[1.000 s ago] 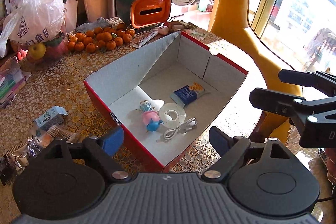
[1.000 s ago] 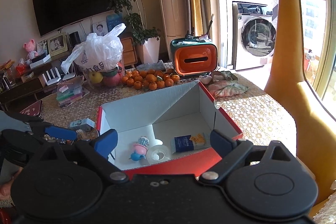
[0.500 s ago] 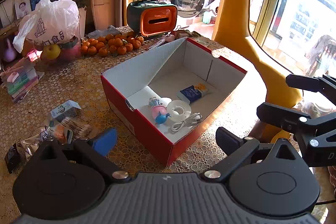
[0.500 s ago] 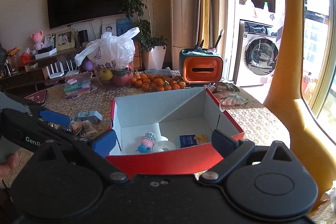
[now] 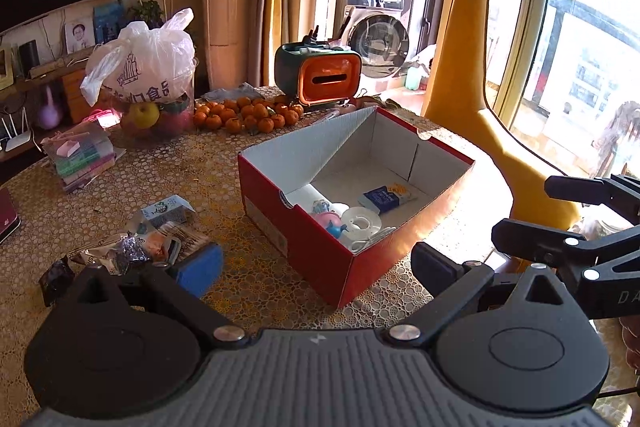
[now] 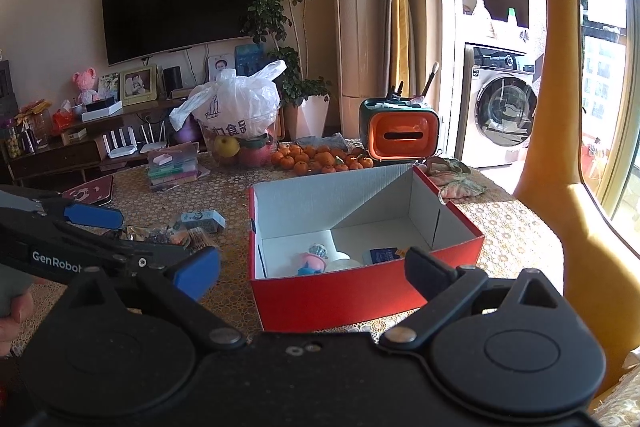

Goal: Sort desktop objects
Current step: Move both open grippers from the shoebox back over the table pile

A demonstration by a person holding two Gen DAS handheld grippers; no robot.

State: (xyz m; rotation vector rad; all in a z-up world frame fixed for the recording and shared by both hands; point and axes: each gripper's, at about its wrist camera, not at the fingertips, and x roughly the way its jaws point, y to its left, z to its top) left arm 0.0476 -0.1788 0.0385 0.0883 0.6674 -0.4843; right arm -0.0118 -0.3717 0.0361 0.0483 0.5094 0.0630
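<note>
Cable mostly hidden behind box wall in left view, unseen in right; tape half hidden; wrappers too crumpled to identify.

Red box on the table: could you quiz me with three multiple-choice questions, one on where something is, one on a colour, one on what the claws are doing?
1. Where is the tape roll?
A. inside the red box
B. beside the tangerines
C. on the stacked books

2. What colour is the front of the tissue holder?
A. blue
B. orange
C. white

3. What state are the left claw and right claw in?
A. both open, holding nothing
B. both gripping snacks
C. one holds the box

Answers: A, it lies on the box floor; B, its slotted face is orange; A, wide gaps show between the fingers.
</note>
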